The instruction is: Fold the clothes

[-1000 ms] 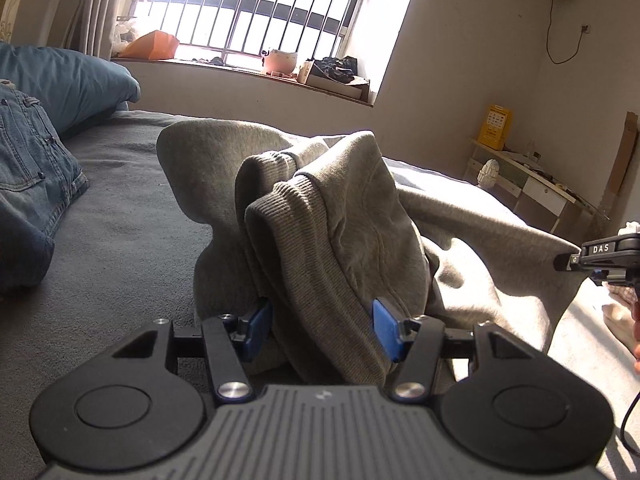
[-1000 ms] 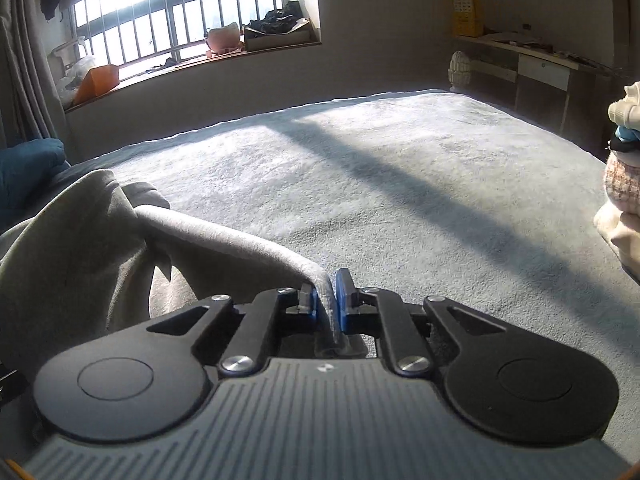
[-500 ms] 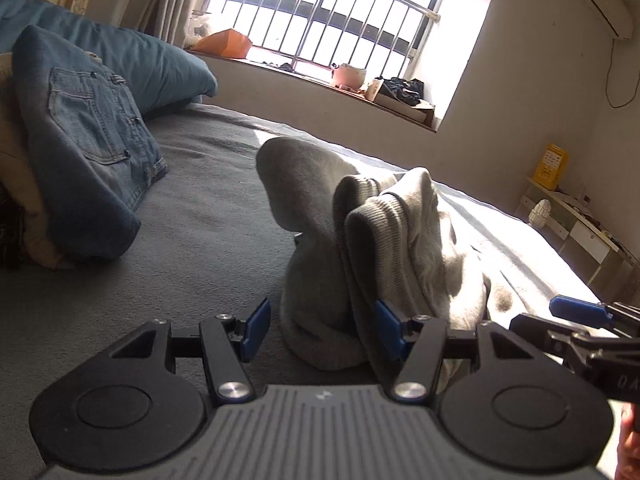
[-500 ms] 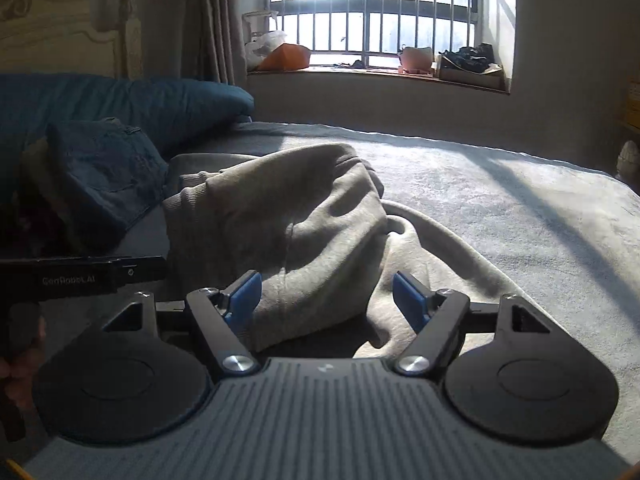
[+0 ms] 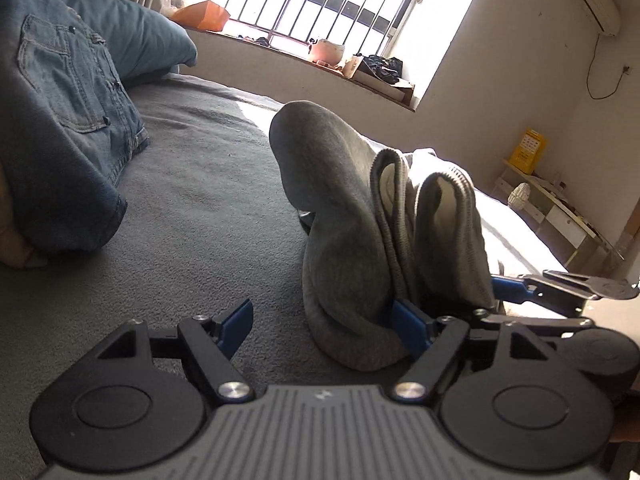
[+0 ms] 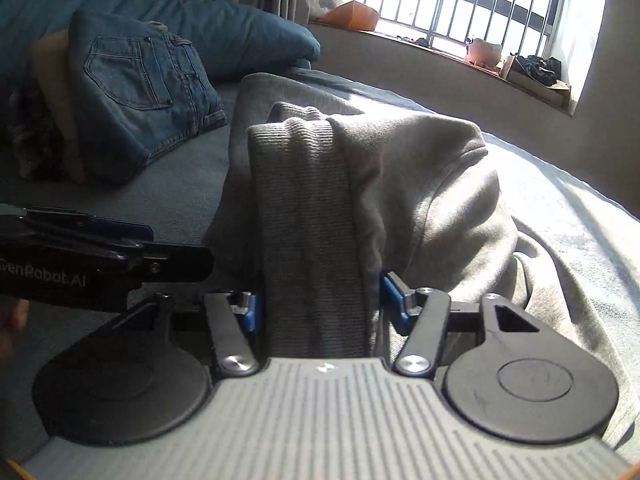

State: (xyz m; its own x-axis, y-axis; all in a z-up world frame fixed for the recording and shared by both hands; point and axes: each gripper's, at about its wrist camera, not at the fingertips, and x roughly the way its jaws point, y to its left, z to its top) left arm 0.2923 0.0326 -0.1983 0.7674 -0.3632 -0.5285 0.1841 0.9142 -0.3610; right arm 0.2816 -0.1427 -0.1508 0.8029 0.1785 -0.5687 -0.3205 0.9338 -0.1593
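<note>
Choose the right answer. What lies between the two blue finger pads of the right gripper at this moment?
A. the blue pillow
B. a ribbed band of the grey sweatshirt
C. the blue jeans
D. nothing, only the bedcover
B: in the right wrist view the right gripper has a ribbed band of the grey sweatshirt standing between its pads, while the blue jeans lie apart on the bed, further back.

The sweatshirt [image 6: 420,184] is soft grey knit cloth with a ribbed hem. The jeans [image 5: 68,92] are rough blue denim. The bed [image 5: 192,200] has a fuzzy matt cover. The right gripper [image 6: 318,300] is matt black plastic with shiny metal screws.
</note>
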